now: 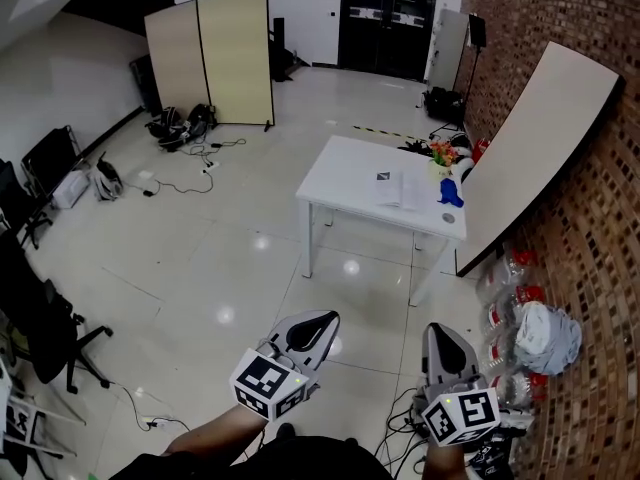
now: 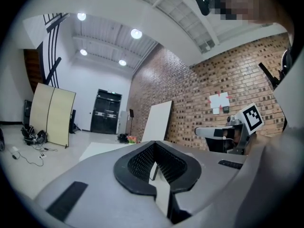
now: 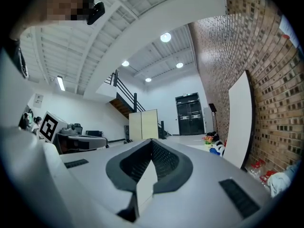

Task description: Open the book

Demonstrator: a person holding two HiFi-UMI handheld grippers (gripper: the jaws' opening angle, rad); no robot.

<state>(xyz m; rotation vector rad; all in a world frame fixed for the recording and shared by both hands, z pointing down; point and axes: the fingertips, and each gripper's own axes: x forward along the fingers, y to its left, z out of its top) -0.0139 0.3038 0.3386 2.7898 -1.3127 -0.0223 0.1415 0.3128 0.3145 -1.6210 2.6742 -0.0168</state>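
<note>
Two grey, wedge-shaped bodies are seen: the left gripper (image 1: 322, 320) and the right gripper (image 1: 438, 332). Each is lined with black ribbed pads (image 2: 142, 163) and capped by a white cube (image 1: 268, 383) printed with black square markers. Dark clothing (image 1: 290, 460) is worn.

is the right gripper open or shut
Shut: the right gripper shows its jaws meeting in its own view, nothing between them.

No readable text; print on the book (image 1: 401, 189) seems too small.

Folding screen (image 1: 212, 56), leaning white board (image 1: 545, 138)
</note>
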